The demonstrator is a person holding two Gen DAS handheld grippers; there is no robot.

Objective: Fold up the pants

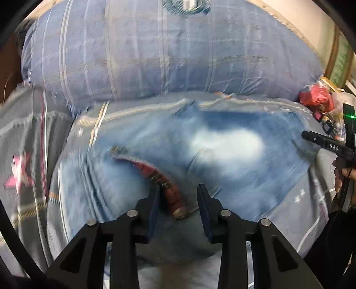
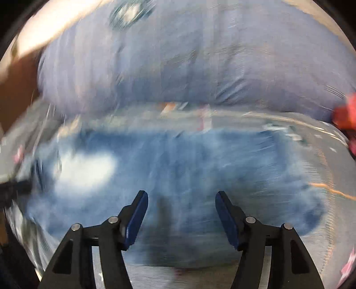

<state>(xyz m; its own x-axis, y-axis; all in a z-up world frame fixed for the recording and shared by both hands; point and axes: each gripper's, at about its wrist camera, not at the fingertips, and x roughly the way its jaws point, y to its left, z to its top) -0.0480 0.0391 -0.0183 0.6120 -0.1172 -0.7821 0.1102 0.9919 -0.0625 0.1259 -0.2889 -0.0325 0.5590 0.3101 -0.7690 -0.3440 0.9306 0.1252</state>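
Left wrist: left gripper (image 1: 179, 200) jaws apart over jeans (image 1: 222, 142) waistband edge (image 1: 160, 177).

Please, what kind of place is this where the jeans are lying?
Most likely a bedroom: the jeans lie on a bed with a star-print sheet, a big plaid pillow behind them, and a wall close by.

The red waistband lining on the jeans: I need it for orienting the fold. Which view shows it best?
The left wrist view: the red waistband lining curves across the jeans just ahead of the open left gripper. The right wrist view is blurred and shows only denim, no lining.
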